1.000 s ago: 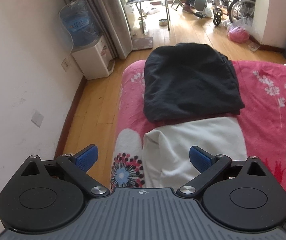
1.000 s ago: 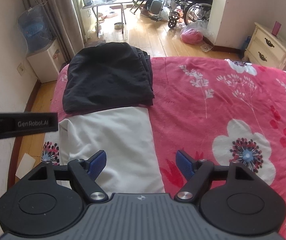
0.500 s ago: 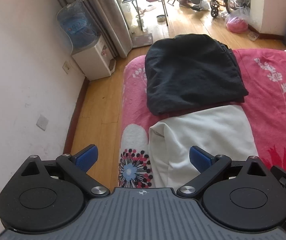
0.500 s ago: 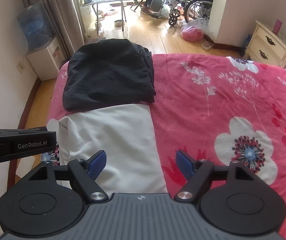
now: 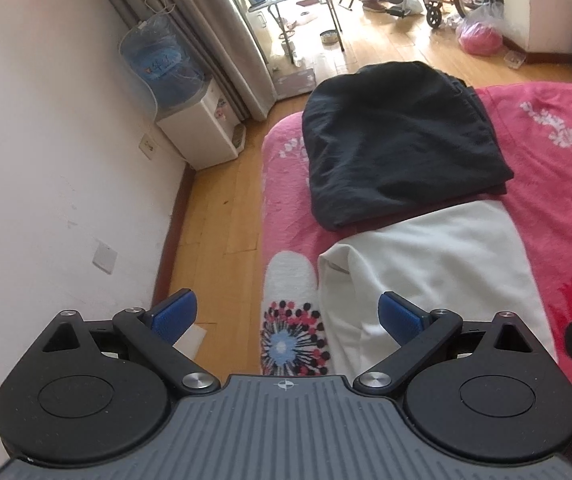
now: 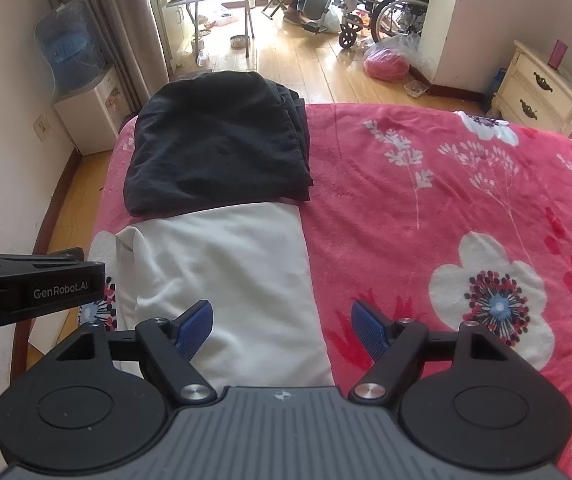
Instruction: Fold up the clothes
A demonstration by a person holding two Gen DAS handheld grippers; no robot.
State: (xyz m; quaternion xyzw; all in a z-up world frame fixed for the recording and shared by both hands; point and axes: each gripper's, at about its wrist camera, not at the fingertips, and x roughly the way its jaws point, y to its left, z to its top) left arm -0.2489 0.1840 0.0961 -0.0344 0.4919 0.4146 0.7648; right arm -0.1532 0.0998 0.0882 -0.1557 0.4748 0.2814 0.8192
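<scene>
I am hovering both tools, left tool and right tool, wide apart and empty, over the white garment lying seemingly folded on the bed beside the black pile; next calls for gripping its near edge.

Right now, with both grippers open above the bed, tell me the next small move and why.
Probably lower both grippers onto the near end of the white cloth. It lies flat on the pink blanket, folded lengthwise, just short of the black pile. The left gripper and right gripper hang open above it, holding nothing, so a grip comes first.
</scene>
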